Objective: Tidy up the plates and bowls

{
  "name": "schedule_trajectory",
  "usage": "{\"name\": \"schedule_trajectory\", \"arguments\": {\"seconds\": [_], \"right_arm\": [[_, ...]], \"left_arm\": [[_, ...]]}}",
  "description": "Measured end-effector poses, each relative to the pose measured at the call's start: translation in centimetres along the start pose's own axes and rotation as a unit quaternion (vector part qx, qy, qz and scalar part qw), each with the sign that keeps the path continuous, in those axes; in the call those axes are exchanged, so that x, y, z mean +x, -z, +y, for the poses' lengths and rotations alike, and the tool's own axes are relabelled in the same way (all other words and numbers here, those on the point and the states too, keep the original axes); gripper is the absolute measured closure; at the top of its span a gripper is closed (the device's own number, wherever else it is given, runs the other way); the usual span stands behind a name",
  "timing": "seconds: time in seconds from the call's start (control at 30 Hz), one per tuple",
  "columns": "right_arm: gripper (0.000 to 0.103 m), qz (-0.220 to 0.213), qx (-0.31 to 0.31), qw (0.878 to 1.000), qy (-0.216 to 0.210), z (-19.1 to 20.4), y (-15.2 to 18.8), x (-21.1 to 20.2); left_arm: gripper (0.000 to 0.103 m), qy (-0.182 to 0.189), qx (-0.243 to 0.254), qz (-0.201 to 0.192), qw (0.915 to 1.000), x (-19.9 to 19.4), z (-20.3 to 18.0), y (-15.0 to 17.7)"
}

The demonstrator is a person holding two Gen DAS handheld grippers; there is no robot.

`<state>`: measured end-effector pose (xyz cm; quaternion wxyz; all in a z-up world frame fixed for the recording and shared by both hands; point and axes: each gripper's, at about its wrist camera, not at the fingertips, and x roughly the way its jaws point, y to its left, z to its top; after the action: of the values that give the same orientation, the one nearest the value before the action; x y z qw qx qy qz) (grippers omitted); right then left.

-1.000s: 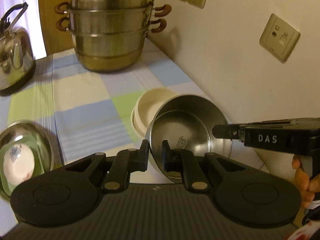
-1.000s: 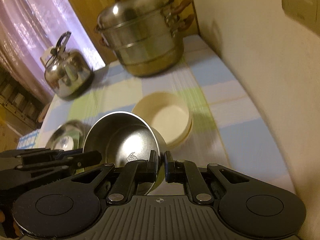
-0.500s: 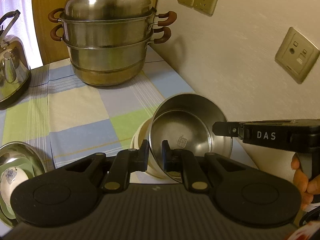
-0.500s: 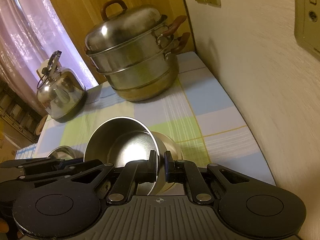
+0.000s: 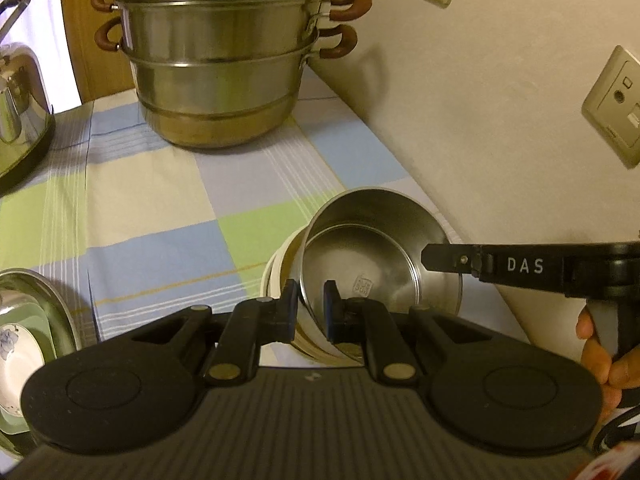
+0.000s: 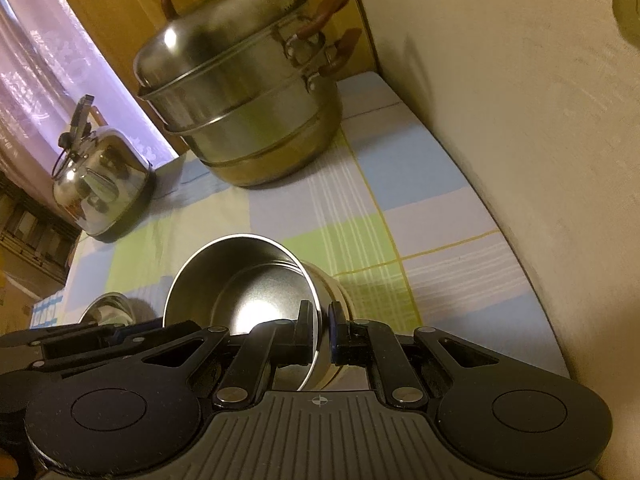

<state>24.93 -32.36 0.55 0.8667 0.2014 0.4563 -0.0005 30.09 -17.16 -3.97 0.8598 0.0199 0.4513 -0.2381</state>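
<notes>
A steel bowl (image 5: 380,256) is held tilted by two hand-held grippers, one on each side of its rim. The left gripper (image 5: 310,312) is clamped narrowly on the bowl's near rim, one finger inside and one outside. The right gripper (image 6: 319,330) pinches the opposite rim in the same narrow way. The steel bowl sits partly inside a cream bowl (image 5: 280,276), which rests on the checked tablecloth (image 5: 160,200) near the table's right edge, beside the wall (image 5: 480,120). A large steel steamer pot (image 5: 224,60) stands at the far right corner. A kettle (image 6: 100,184) stands at the far left. At the near left edge, a steel dish (image 5: 40,304) holds a small white patterned plate (image 5: 16,360).
</notes>
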Motion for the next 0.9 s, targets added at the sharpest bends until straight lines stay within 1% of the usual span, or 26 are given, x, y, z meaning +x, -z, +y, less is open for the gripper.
{"name": "schedule_trajectory", "arguments": {"seconds": [0.3,0.43,0.57,0.9], "right_arm": [[0.095,0.007,0.001,1.0,0.003,-0.1,-0.4,1.4],[0.095,0.003,-0.001,1.0,0.0,-0.2,-0.2,1.8],[0.095,0.01,0.004,1.0,0.0,-0.5,0.0,2.3],[0.095,-0.001,0.008,1.0,-0.003,-0.6,-0.4,2.4]], "left_arm": [[0.091,-0.003,-0.007,0.011,0.9999,1.0,0.5,-0.3],[0.091,-0.006,-0.01,0.013,0.9999,1.2,0.5,-0.1],[0.091,-0.006,-0.014,0.021,0.9997,1.8,0.9,-0.2],[0.091,-0.008,-0.008,0.02,0.9997,2.0,0.9,-0.4]]}}
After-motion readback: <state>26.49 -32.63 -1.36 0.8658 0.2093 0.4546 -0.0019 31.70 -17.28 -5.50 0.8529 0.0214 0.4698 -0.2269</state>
